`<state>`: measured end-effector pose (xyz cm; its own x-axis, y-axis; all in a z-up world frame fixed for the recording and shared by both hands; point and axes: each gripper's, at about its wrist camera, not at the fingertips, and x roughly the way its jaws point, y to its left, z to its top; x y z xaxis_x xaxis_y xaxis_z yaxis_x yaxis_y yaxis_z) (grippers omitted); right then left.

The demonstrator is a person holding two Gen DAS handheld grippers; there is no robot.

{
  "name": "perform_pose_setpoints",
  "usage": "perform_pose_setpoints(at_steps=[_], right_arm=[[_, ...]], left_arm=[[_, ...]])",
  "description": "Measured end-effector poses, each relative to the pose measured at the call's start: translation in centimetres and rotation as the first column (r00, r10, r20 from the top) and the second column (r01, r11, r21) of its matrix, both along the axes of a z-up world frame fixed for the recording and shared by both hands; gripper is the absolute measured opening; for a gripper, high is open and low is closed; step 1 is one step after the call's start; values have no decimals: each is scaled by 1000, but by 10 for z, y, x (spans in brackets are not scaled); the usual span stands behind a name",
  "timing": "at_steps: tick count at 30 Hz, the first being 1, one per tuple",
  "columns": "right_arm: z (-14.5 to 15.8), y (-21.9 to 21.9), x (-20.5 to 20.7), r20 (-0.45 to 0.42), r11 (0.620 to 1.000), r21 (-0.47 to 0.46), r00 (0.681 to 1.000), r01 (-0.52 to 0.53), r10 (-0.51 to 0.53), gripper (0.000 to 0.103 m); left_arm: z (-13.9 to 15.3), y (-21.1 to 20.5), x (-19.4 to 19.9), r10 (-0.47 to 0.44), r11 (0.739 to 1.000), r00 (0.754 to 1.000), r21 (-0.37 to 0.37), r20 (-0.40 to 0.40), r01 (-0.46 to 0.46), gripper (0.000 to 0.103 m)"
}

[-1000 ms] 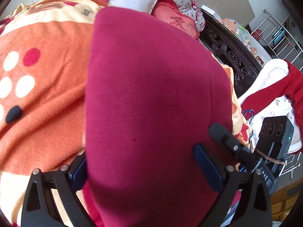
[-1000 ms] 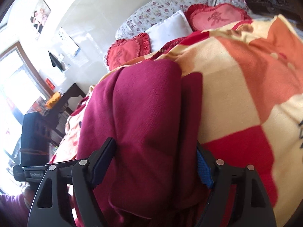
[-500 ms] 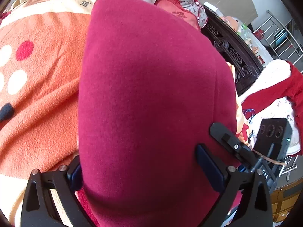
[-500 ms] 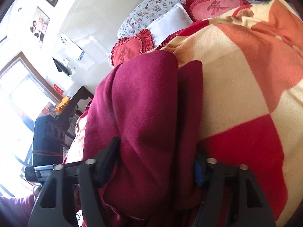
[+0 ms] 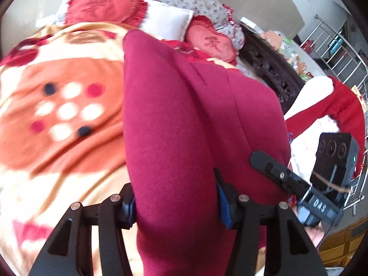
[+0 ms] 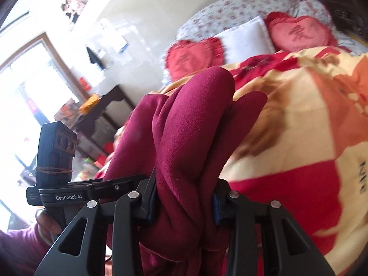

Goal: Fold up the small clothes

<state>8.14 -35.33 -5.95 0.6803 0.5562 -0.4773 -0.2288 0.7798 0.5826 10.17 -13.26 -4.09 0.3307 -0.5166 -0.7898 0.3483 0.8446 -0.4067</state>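
A folded dark red garment [image 5: 184, 126] fills the middle of the left wrist view, lifted above the orange and cream blanket [image 5: 57, 115]. My left gripper [image 5: 176, 203] is shut on its near end. In the right wrist view the same garment [image 6: 193, 142] bunches in thick folds between the jaws of my right gripper [image 6: 184, 207], which is shut on it. The right gripper's body [image 5: 322, 179] shows at the right of the left wrist view, and the left gripper's body [image 6: 57, 161] shows at the left of the right wrist view.
Heart-shaped red cushions [image 5: 103, 7] and a white pillow [image 5: 168, 20] lie at the head of the bed. A dark carved wooden bed frame [image 5: 271, 69] runs along the right. A dark side table [image 6: 103, 105] stands by the window. A metal rack [image 5: 340, 46] stands at far right.
Both grippers have closed from wide open onto the garment and lifted it off the blanket. The views have tilted up toward the head of the bed.
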Motion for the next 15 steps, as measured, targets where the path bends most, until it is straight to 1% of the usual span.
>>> perform_pose_setpoints(at_steps=[1, 3, 4, 5, 6, 7, 8, 9, 10, 12, 13, 15], right_arm=[[0, 9, -3, -9, 1000, 5, 1000, -17, 17, 21], [-14, 28, -6, -65, 999, 23, 997, -44, 46, 26], [-25, 36, -6, -111, 998, 28, 992, -59, 61, 30], [-36, 43, -5, -155, 997, 18, 985, -72, 74, 31], [-48, 49, -5, -209, 996, -19, 975, -86, 80, 31], [-57, 52, -6, -250, 994, -81, 967, -80, 57, 31], [-61, 52, -9, -262, 988, -144, 965, -52, 12, 31], [-59, 49, -14, -242, 983, -184, 970, -20, -26, 31], [-52, 46, -20, -220, 983, -182, 975, -4, -36, 31], [-33, 46, -30, -169, 982, -191, 985, 4, -37, 31], [-22, 54, -34, -128, 975, -220, 992, -16, -13, 31], [-11, 73, -36, -78, 961, -267, 996, -68, 48, 30]], left_arm=[[-1, 10, -10, 11, 1000, 1000, 22, -8, -11, 59], [-15, 28, -26, 39, 997, 998, 63, -49, -36, 59], [-25, 33, -31, 46, 996, 996, 84, -71, -40, 60], [-37, 37, -34, 54, 994, 994, 105, -91, -44, 60], [-52, 40, -37, 69, 988, 991, 142, -114, -52, 61], [-66, 43, -41, 81, 982, 988, 181, -131, -57, 66], [-72, 45, -43, 89, 980, 988, 186, -124, -65, 70], [-71, 50, -48, 103, 981, 991, 175, -86, -87, 77], [-67, 51, -52, 114, 976, 992, 190, -47, -103, 84], [-54, 50, -59, 116, 967, 992, 224, 51, -125, 86], [-50, 49, -61, 111, 965, 990, 229, 83, -127, 87], [-48, 48, -61, 104, 963, 987, 236, 123, -131, 89]])
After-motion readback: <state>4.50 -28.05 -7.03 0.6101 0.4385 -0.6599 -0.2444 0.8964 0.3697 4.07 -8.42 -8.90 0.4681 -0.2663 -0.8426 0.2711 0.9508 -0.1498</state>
